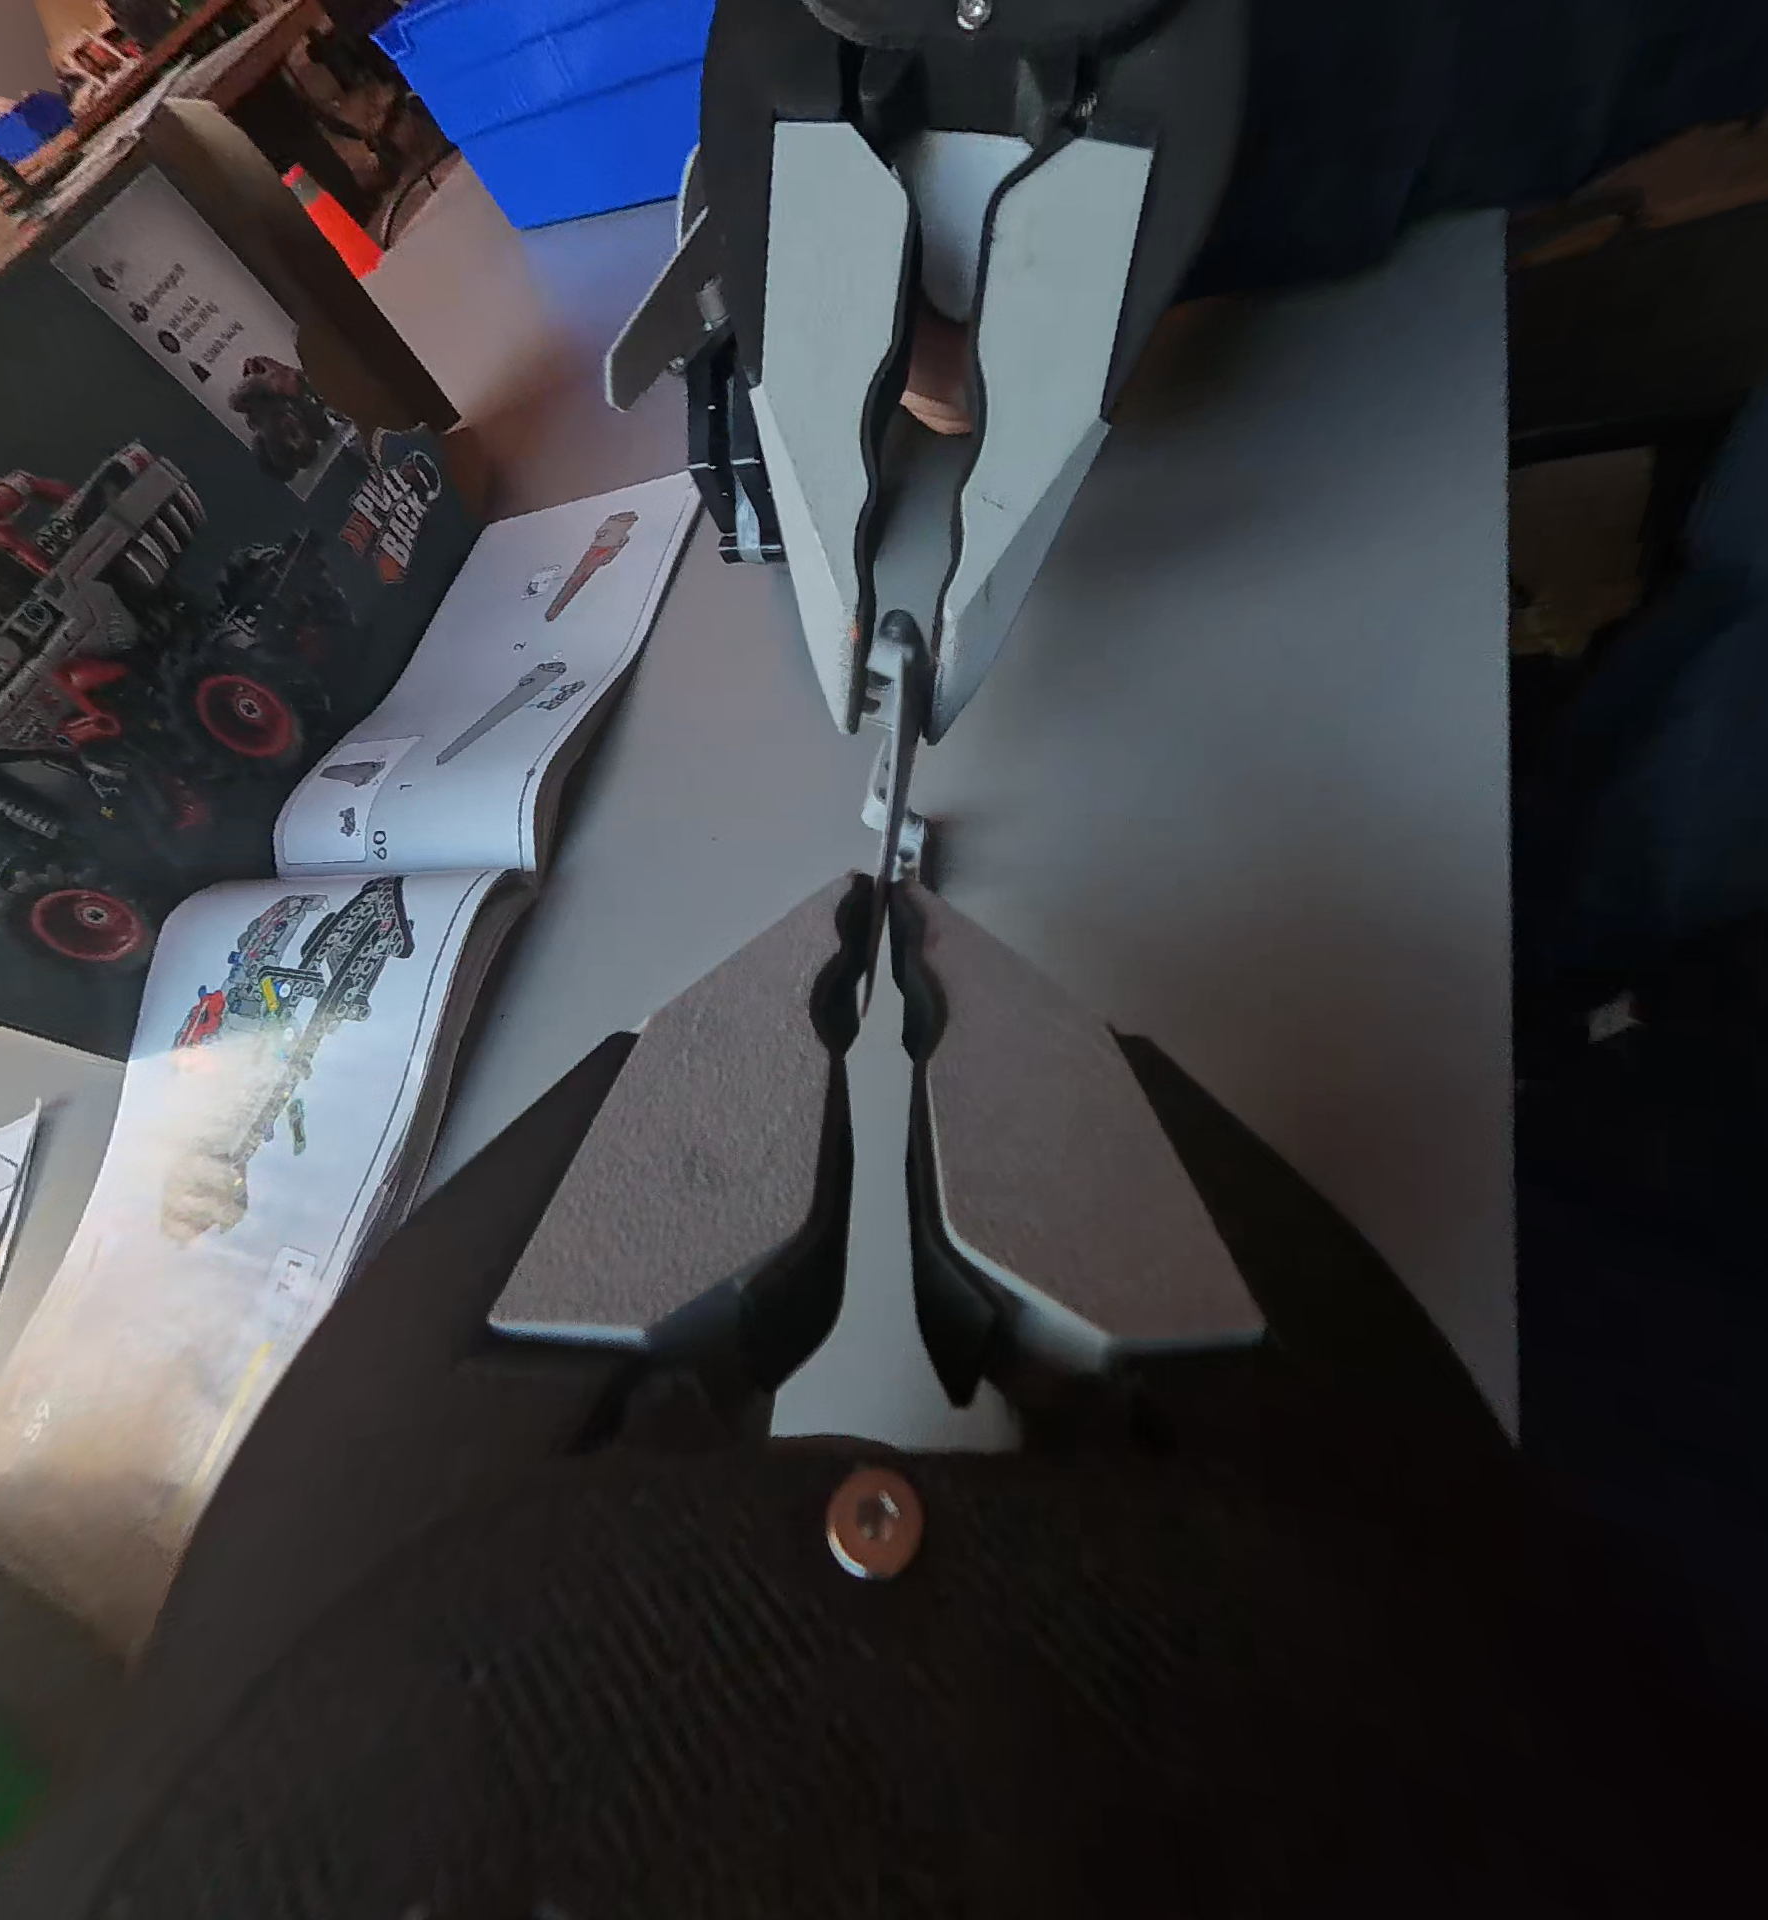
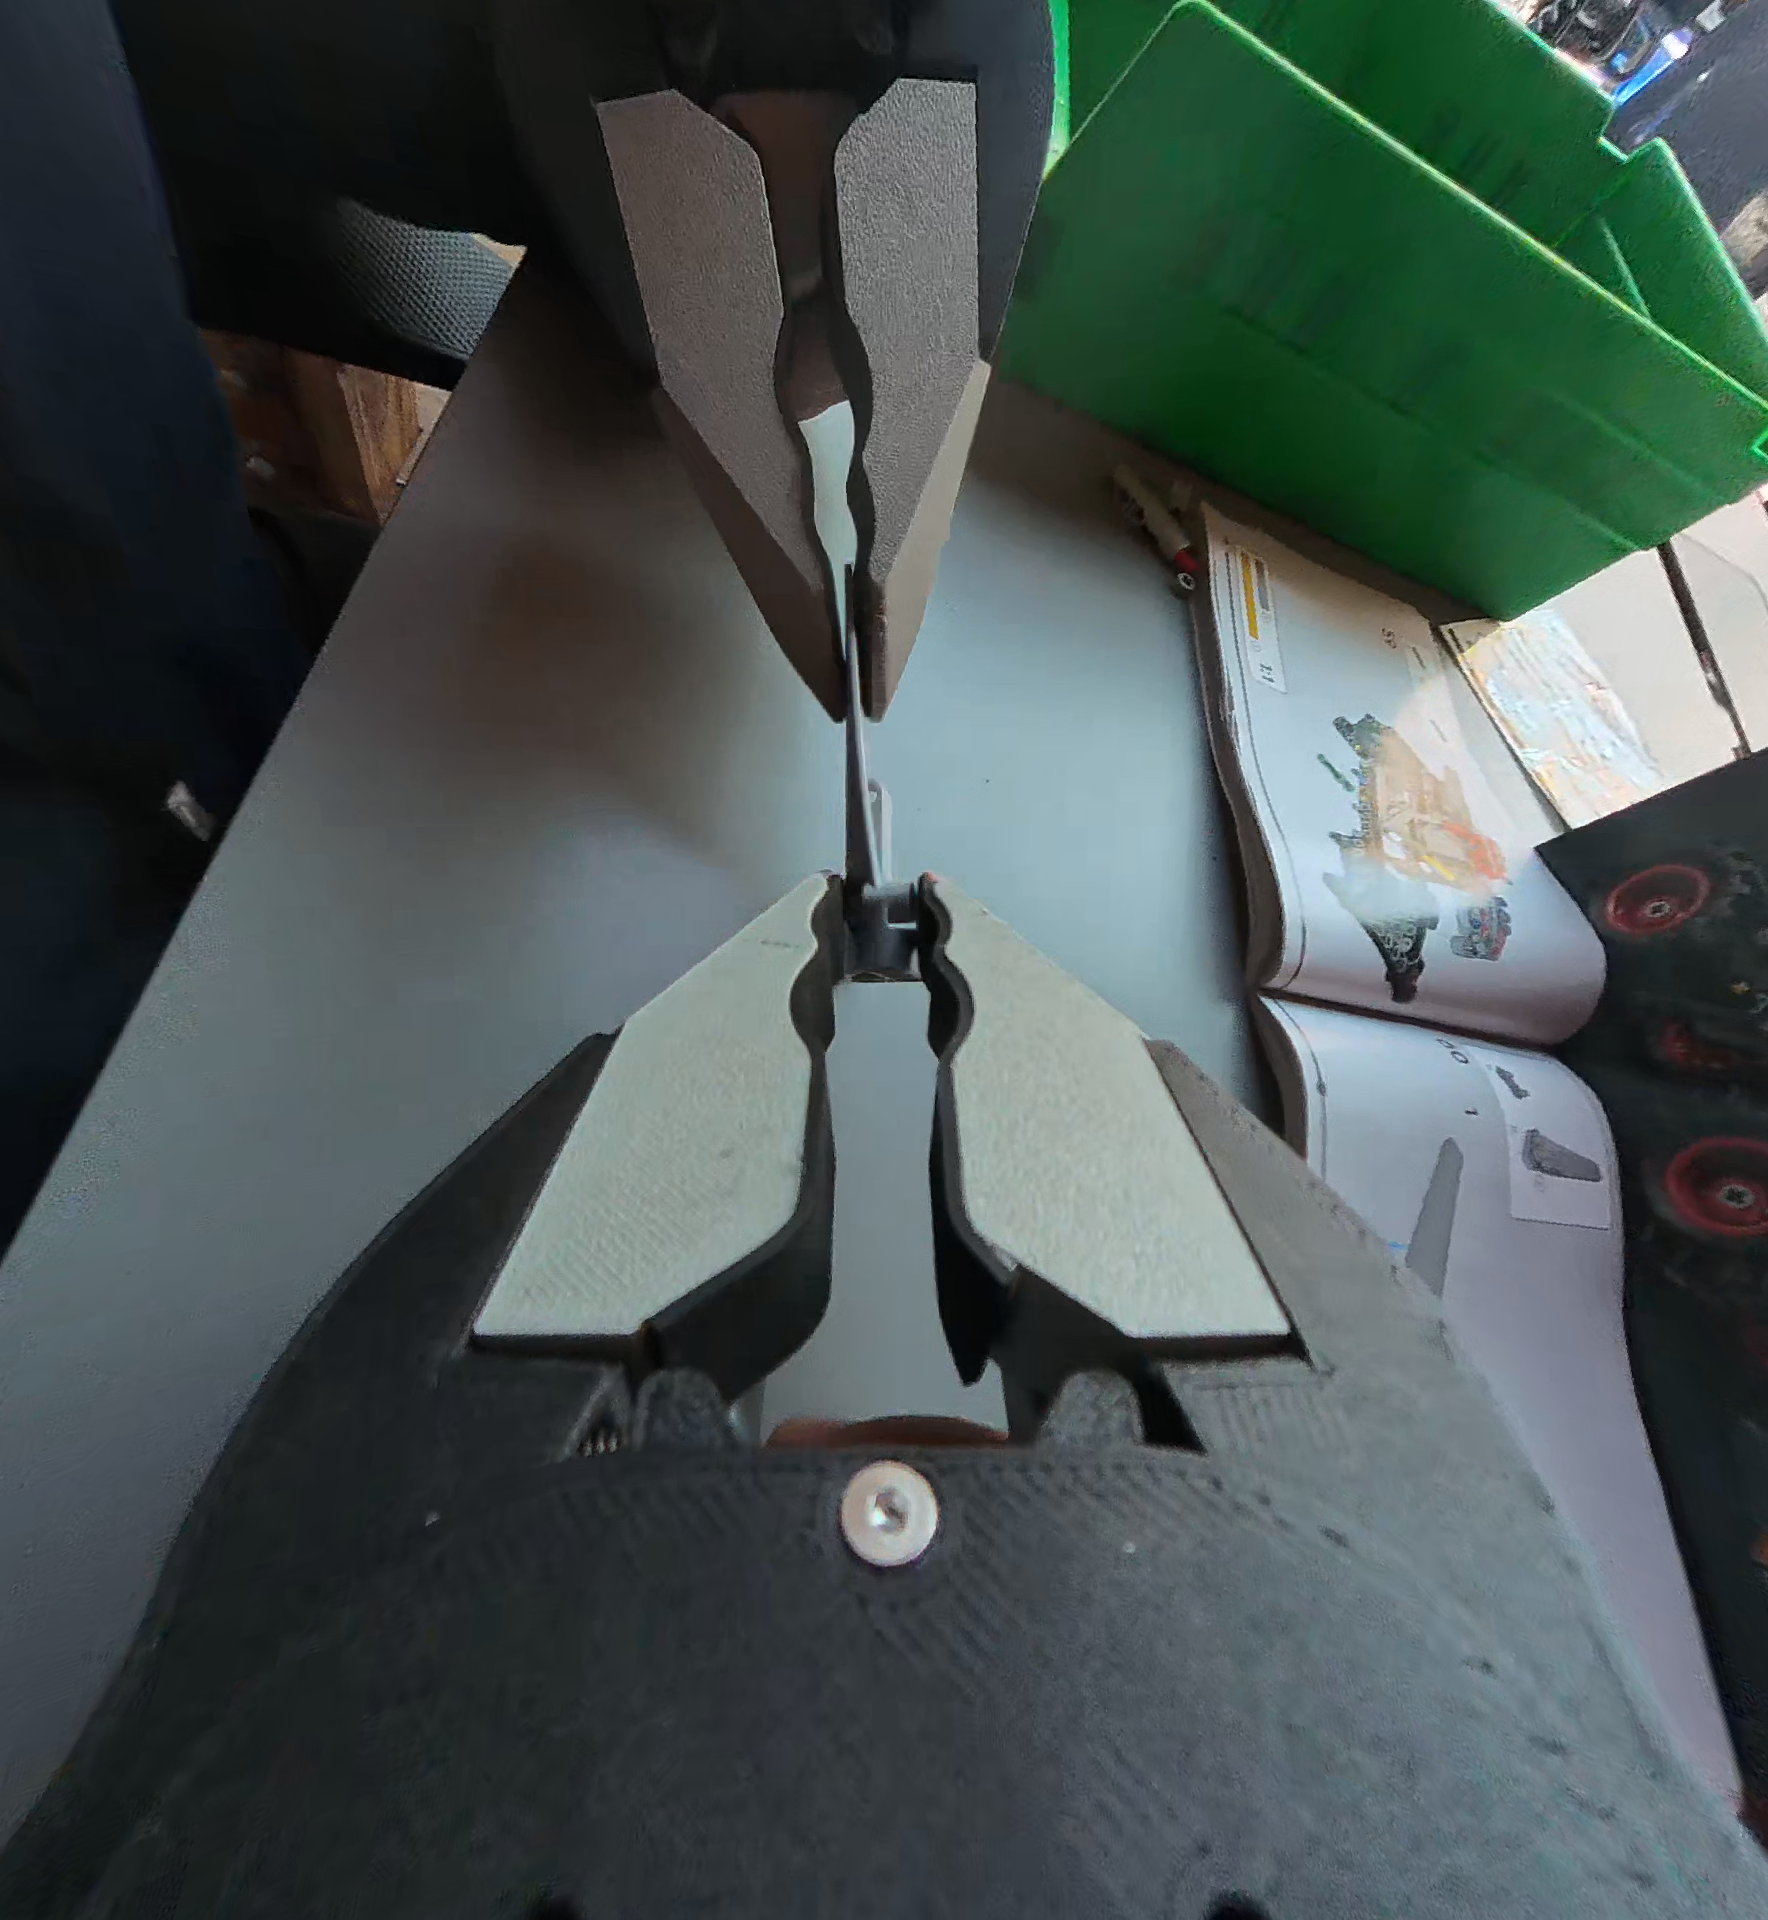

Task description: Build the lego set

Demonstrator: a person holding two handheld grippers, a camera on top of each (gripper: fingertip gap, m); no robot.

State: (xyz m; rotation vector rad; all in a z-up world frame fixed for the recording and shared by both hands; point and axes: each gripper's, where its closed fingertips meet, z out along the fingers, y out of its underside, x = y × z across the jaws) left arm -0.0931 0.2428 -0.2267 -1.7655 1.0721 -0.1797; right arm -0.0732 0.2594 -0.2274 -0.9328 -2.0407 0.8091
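A: Left claw (image 1: pixel 885 904) is pinched tight on one end of a thin grey lego piece (image 1: pixel 895 769), held above the desk (image 1: pixel 1275 727).

B: And the right claw (image 2: pixel 875 894) meets it tip to tip, clamped on a small grey connector (image 2: pixel 880 930) at the other end.

A: Beyond them, the instruction booklet (image 1: pixel 340 987) lies open on the desk, with the dark set box (image 1: pixel 111 644) behind it.

B: Green bins (image 2: pixel 1379 312) sit farther back on my side.

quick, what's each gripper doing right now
Left gripper: shut on the thin grey lego piece.
Right gripper: shut on the same piece's connector end.
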